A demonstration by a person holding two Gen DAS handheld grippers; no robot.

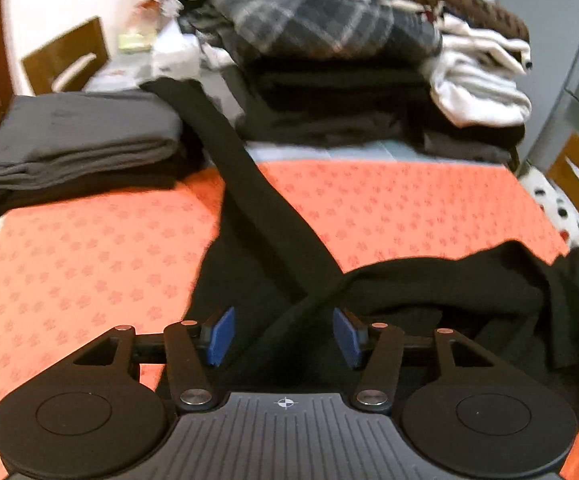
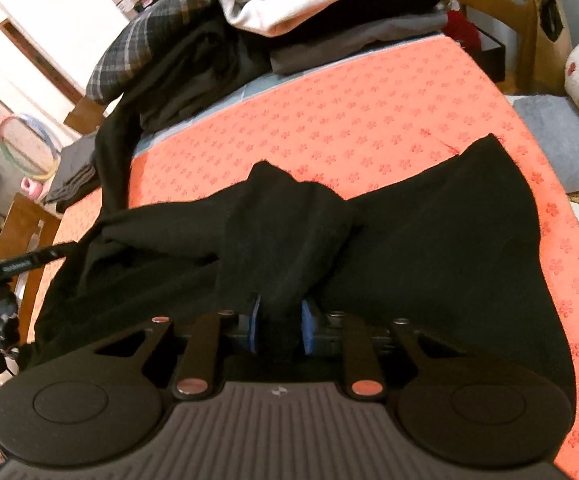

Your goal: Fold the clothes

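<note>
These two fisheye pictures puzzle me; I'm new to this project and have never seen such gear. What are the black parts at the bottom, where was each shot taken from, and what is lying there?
Each picture comes from a camera mounted on a hand-held gripper, looking forward along its two blue-padded fingers. A person holds one in each hand; there is no robot arm. The first is the left one's view, the second the right one's. Both look at an orange tablecloth with a crumpled black garment on it, one long sleeve stretching away. Behind are a messy clothes pile and a folded grey stack. The left gripper is open over the cloth. The right gripper pinches a bunch of the black garment.
</note>
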